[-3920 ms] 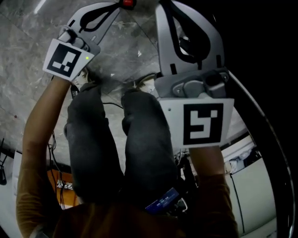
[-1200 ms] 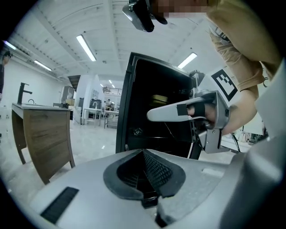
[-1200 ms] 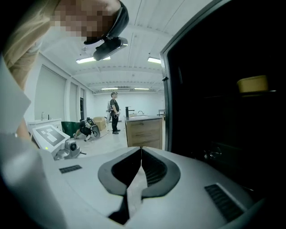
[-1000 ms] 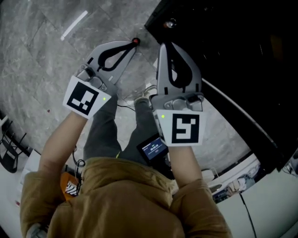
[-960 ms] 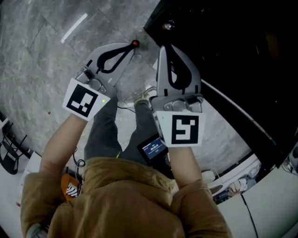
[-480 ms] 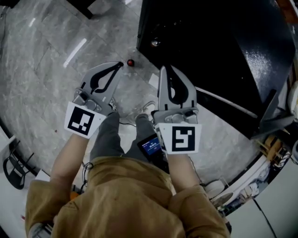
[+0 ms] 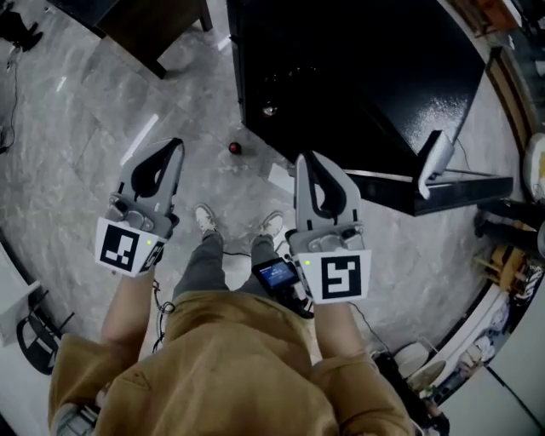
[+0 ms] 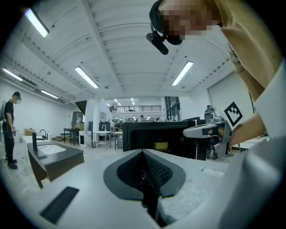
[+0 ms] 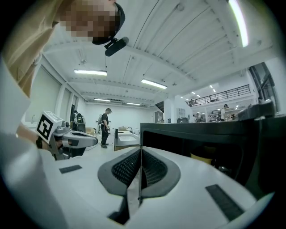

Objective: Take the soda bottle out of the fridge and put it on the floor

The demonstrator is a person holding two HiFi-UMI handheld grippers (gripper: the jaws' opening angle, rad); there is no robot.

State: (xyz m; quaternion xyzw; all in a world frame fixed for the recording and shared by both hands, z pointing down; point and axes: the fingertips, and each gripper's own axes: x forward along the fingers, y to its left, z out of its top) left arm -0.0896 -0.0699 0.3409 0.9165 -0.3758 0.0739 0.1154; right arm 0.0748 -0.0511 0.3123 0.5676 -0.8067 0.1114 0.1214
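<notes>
A black fridge (image 7: 341,77) stands ahead of me, and a yellowish thing (image 8: 161,144) shows in its dark inside. On the grey floor in front of it stands a small dark bottle with a red cap (image 7: 234,147), seen from above. My left gripper (image 7: 173,146) is shut and empty, left of and nearer than the bottle. The right gripper (image 7: 307,161) is shut too, holds nothing, and points at the fridge's front. In the left gripper view the jaws (image 8: 144,154) meet with no gap; in the right gripper view (image 9: 140,152) likewise.
A black panel with a pale handle (image 7: 433,162) juts out at the fridge's right. A dark table (image 7: 145,25) stands at the far left. A white scrap (image 7: 279,176) lies by my shoes. Clutter lines the right edge (image 7: 511,230). A person (image 8: 9,129) stands far off.
The view has pulled back and shows more of the fridge. My left gripper has swung left, away from the red-capped bottle that lay at its tip. The right gripper has kept its place.
</notes>
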